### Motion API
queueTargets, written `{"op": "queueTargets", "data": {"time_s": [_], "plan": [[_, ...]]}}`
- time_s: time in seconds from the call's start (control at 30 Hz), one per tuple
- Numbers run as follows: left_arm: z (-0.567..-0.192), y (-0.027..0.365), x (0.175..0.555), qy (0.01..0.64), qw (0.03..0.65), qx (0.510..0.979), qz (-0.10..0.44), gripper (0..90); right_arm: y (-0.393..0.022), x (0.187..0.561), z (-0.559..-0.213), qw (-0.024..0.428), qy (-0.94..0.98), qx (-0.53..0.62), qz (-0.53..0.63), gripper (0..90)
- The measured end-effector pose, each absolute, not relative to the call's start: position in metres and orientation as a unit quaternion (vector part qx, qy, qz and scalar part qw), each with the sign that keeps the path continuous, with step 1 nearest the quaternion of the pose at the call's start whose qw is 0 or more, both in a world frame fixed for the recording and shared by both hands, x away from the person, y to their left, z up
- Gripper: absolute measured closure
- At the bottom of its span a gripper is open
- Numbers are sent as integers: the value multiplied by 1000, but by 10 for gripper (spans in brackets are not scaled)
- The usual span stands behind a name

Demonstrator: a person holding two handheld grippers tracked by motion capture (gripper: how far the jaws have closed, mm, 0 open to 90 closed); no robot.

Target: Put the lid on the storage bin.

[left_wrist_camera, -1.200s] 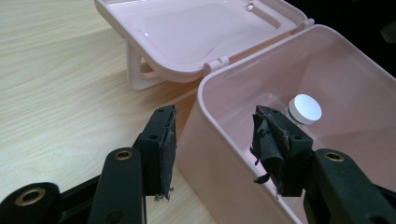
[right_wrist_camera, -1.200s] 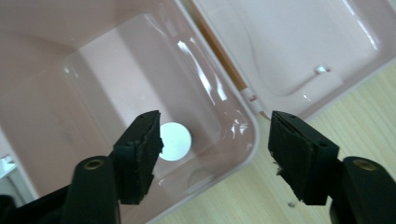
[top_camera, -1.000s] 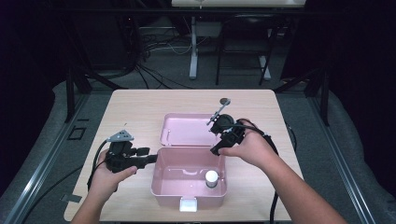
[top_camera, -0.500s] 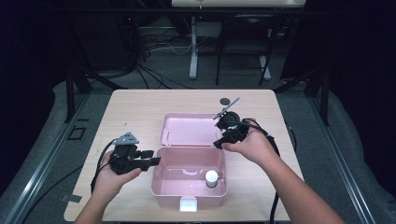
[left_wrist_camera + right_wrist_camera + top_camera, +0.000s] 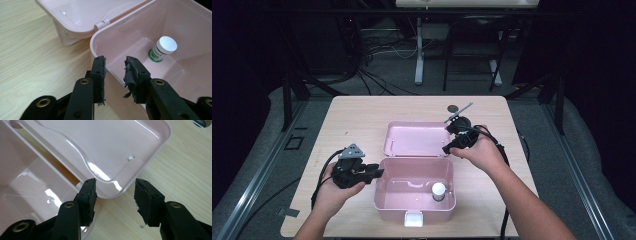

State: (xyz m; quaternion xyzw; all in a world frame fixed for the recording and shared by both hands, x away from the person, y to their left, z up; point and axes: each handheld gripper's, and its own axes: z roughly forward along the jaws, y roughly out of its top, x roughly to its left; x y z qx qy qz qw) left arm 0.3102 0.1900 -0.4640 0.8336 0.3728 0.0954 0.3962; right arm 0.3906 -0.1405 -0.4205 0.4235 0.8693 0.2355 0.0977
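Two grippers have drawn in on the pink box (image 5: 414,192) since a second ago. The left gripper (image 5: 373,173), then clear of the box's left wall, now straddles that wall: in the left gripper view one jaw stands outside the rim and one inside. Its jaws have just been closing, with the wall between them, though a gap on each side shows the pads not yet pressing. The right gripper (image 5: 450,146) has dropped toward the near right corner of the open lid (image 5: 417,139), its jaws moderately wide with the lid's edge just in front of them, holding nothing. Inside the box a small white-capped bottle (image 5: 438,191) stands upright near the right wall. Likely the left will steady the box while the right swings the lid shut.
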Motion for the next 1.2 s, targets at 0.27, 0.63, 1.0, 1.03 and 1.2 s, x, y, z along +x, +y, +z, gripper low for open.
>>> {"op": "queueTargets", "data": {"time_s": [0.27,0.63,1.0,1.03,1.2], "plan": [[-465,192,312,375,399,832,87,726,-148,404,-422,113,851,448,248,578],[-466,194,313,381,407,827,80,730,-154,416,-430,112,823,489,267,681],[-467,195,313,382,409,825,77,732,-144,430,-436,92,797,528,278,731],[-467,195,313,383,409,825,76,732,-143,431,-437,95,797,530,273,732],[-467,195,313,384,410,824,75,732,-139,437,-442,105,789,546,262,752]]}}
